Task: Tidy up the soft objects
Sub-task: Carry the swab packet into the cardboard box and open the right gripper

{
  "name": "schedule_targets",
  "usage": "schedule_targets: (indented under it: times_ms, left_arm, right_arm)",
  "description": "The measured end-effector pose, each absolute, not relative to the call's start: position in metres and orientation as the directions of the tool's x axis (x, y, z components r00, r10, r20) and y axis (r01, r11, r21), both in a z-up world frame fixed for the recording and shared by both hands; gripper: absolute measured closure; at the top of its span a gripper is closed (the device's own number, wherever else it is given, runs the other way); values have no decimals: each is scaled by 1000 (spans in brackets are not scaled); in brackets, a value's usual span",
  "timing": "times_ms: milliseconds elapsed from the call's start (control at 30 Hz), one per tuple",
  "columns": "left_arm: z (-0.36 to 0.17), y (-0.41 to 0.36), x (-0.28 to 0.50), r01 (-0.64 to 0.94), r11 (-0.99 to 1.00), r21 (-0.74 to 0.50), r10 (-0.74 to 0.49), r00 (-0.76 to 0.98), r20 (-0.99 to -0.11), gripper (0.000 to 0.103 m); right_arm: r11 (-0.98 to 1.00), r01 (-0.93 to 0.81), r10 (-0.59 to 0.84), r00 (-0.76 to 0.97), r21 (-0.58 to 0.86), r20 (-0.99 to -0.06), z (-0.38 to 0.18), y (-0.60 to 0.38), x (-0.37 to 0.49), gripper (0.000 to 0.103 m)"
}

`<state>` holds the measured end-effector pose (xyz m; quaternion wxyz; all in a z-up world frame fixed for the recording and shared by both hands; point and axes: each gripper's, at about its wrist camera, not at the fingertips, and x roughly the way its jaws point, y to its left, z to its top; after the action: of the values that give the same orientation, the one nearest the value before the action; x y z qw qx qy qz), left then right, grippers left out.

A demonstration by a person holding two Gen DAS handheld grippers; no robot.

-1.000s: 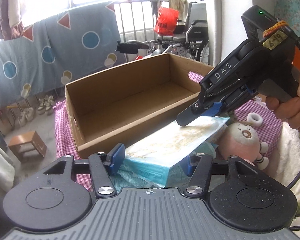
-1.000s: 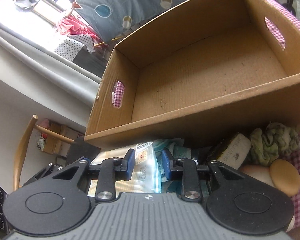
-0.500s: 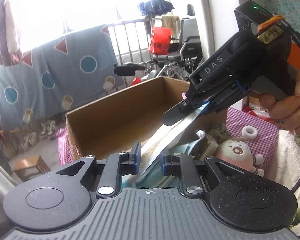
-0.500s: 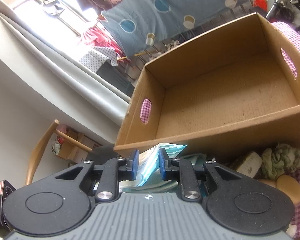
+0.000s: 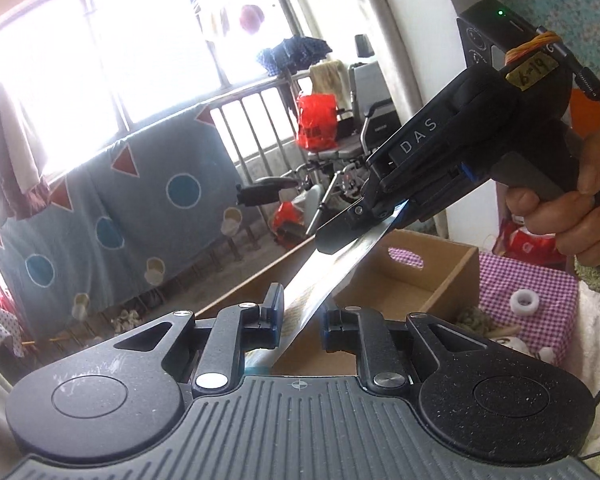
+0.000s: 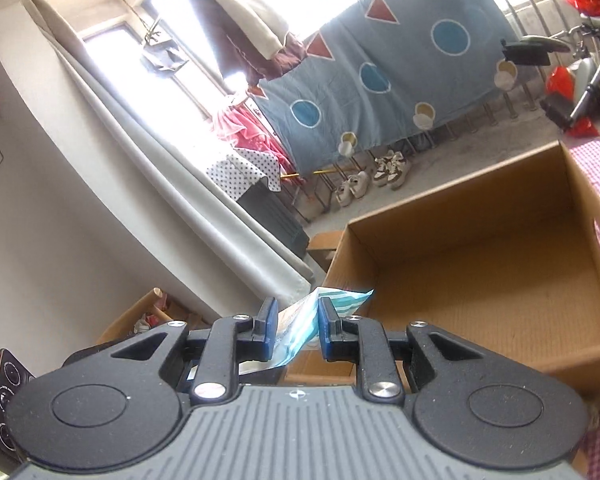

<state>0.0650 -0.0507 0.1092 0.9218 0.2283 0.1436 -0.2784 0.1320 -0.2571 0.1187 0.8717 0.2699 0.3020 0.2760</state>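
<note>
Left hand-held gripper (image 5: 299, 316) pinches one end of the pack (image 5: 320, 288), fingers narrow on it. Right hand-held gripper (image 6: 298, 326) clamps the opposite end, also seen ahead and to the right in the left wrist view. Pack is lifted, stretched between both, above the near edge of the box (image 6: 480, 280). Roll (image 5: 524, 301) sits on the table (image 5: 540, 280), right of the left one.

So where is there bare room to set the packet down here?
The cardboard box floor shows bare from wall to wall, as far as the right wrist view reaches. It is crowded on the checked cloth beside the box: a white ring and a green bundle lie there. Both grippers, left gripper and right gripper, hold the packet above the box's near wall.
</note>
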Motion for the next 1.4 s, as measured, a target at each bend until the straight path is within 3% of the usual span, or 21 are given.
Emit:
schedule_targets:
  times_ms: [200, 500, 667, 733, 800, 833, 1167, 1400]
  left_arm:
    - [100, -61, 126, 621, 726, 294, -435, 747, -502, 86]
    - [37, -59, 244, 674, 734, 78, -390, 513, -765, 85]
    - [-5, -61, 288, 603, 787, 134, -254, 514, -819, 74]
    - [-6, -55, 294, 578, 806, 129, -250, 530, -810, 69]
    - [0, -46, 290, 566, 819, 95, -284, 544, -789, 43]
    - [5, -40, 285, 560, 824, 84, -302, 559, -772, 37]
    - [57, 7, 250, 448, 894, 27, -329, 695, -640, 31]
    - [75, 56, 221, 300, 953, -49, -273, 771, -575, 10]
  right_arm:
    - [703, -273, 651, 619, 657, -439, 116, -265, 195, 80]
    - [731, -64, 640, 406, 679, -652, 42, -261, 320, 79]
    - [734, 98, 630, 271, 672, -728, -17, -254, 383, 72]
    - [728, 148, 620, 278, 670, -734, -31, -257, 398, 71]
    - [728, 161, 604, 311, 667, -734, -34, -262, 406, 69]
    - [726, 166, 599, 324, 668, -732, -34, -265, 407, 68]
    - [747, 143, 566, 377, 649, -734, -5, -282, 370, 68]
    - [825, -46, 559, 211, 563, -802, 13, -240, 330, 68]
